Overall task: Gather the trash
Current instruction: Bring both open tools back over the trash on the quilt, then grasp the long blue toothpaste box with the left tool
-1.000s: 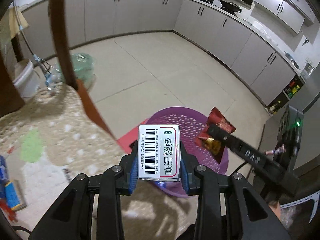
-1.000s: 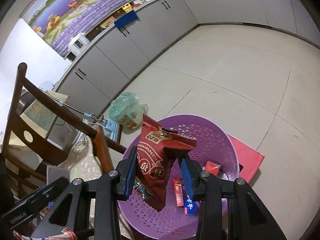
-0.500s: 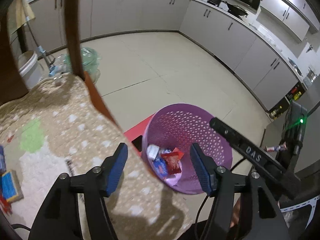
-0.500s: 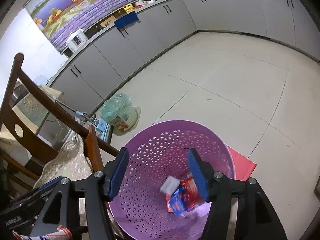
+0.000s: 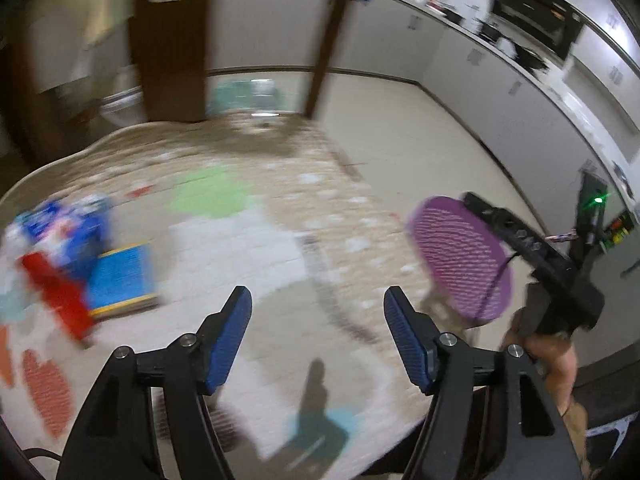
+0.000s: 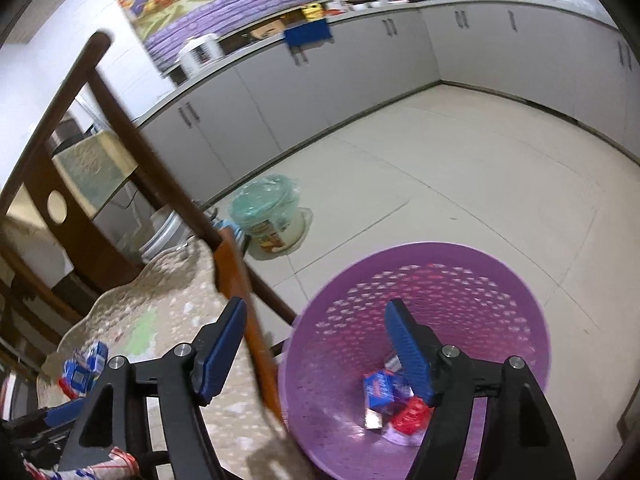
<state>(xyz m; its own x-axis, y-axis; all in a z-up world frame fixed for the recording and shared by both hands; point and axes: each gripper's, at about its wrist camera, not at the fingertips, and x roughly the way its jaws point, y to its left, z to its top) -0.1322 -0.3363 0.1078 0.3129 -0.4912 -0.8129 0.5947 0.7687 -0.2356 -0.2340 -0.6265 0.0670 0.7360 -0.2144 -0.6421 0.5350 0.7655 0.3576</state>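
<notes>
My left gripper (image 5: 318,332) is open and empty above the patterned tablecloth (image 5: 240,248). Blurred trash lies on the cloth at the left: a blue packet (image 5: 120,276), a red wrapper (image 5: 56,292) and blue-white packs (image 5: 60,220). The purple basket (image 5: 460,256) stands on the floor off the table's right edge. My right gripper (image 6: 316,340) is open and empty above the basket's (image 6: 420,280) left rim. Inside it lie a blue pack (image 6: 378,390), a red wrapper (image 6: 412,420) and a small white box (image 6: 374,418). The right gripper's body shows in the left wrist view (image 5: 532,248).
A dark wooden chair back (image 6: 132,152) stands at the table's far edge (image 5: 172,40). A green-lidded pot (image 6: 268,216) sits on the floor by grey cabinets (image 6: 360,72). A red mat lies under the basket. More packets (image 6: 84,368) lie on the cloth at the left.
Both grippers opened and dropped the white box and the red snack bag into the basket. The left gripper has since swung left, over the table. The right gripper shifted slightly left.
</notes>
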